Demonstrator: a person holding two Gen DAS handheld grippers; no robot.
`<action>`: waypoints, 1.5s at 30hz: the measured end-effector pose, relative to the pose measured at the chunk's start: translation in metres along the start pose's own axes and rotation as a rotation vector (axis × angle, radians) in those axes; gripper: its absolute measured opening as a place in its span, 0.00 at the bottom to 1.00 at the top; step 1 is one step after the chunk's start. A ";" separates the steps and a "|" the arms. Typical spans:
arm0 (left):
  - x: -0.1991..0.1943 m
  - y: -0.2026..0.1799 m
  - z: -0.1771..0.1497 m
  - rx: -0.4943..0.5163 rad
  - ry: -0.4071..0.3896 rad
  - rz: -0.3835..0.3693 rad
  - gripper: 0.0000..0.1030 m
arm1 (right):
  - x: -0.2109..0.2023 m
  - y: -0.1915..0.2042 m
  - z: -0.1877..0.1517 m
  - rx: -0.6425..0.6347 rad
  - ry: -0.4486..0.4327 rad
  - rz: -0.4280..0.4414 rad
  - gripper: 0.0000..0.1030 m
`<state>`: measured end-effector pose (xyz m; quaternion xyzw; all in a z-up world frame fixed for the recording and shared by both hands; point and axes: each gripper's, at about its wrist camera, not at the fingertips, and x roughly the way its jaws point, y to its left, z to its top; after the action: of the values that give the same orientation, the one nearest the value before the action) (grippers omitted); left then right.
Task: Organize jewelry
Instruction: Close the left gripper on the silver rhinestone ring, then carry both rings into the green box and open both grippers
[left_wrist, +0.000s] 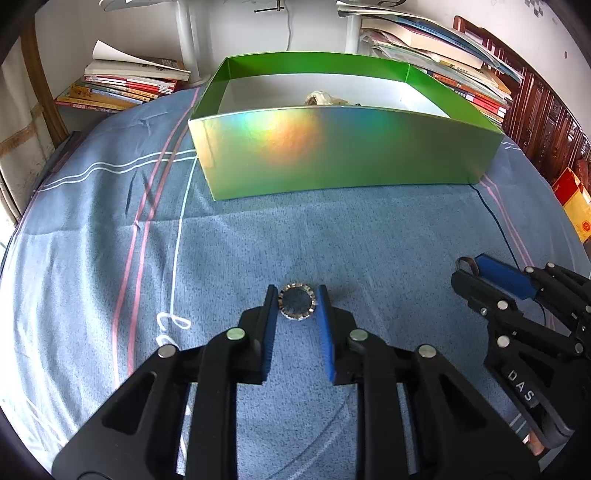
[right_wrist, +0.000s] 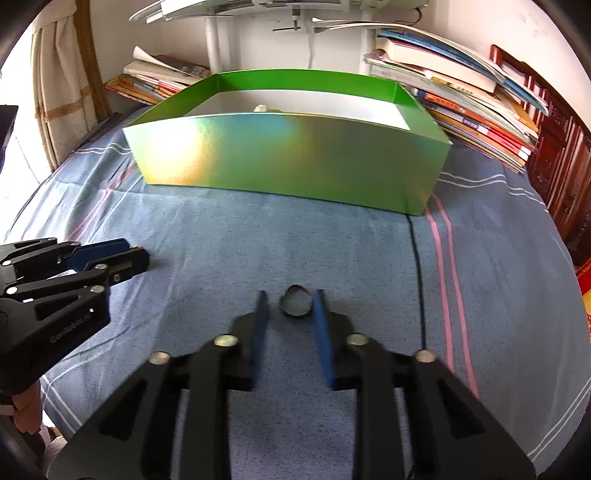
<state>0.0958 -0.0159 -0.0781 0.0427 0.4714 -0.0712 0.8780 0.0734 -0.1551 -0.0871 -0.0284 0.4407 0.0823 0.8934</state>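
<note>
Left wrist view shows the left gripper (left_wrist: 297, 295) closed down to a narrow gap on a small faceted ring (left_wrist: 297, 303), one blue pad against each side of the band, the ring low over the blue striped cloth (left_wrist: 110, 229) right at the fingertips. It looks light, rigid and smooth, so I judge it liable to pivot or squirt out of flat pads; taking it across the band's widest part, as here, seems the safest hold. Off to the right of these jaws the right gripper (left_wrist: 466, 271) appears from the side with a dark ring (left_wrist: 466, 264) standing up at its tips, a profile its own camera cannot give. Right wrist view looks down on that dark ring (right_wrist: 295, 301) between narrowly parted pads: the right-hand pad touches it, while the left-hand one seems to stand just clear, though blur leaves me unable to say whether it is truly pinched. This plain band should be equally light and stiff, and slippery. Beyond both sets of fingertips sits the green box (right_wrist: 288, 166), open-topped; the left camera shows a pale crumpled item (left_wrist: 325, 99) inside, which the right camera barely glimpses over the near wall.
</note>
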 end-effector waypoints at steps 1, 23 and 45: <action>0.000 0.000 0.000 0.000 -0.001 0.000 0.21 | 0.000 0.001 0.000 -0.001 0.000 -0.003 0.18; -0.016 0.014 0.001 -0.040 -0.001 -0.020 0.21 | -0.012 -0.010 0.007 0.043 -0.016 -0.010 0.17; -0.022 0.041 0.165 -0.036 -0.214 0.065 0.21 | 0.021 -0.055 0.167 0.106 -0.129 -0.056 0.17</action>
<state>0.2265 0.0025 0.0314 0.0340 0.3744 -0.0384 0.9258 0.2262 -0.1859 -0.0034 0.0119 0.3850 0.0355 0.9222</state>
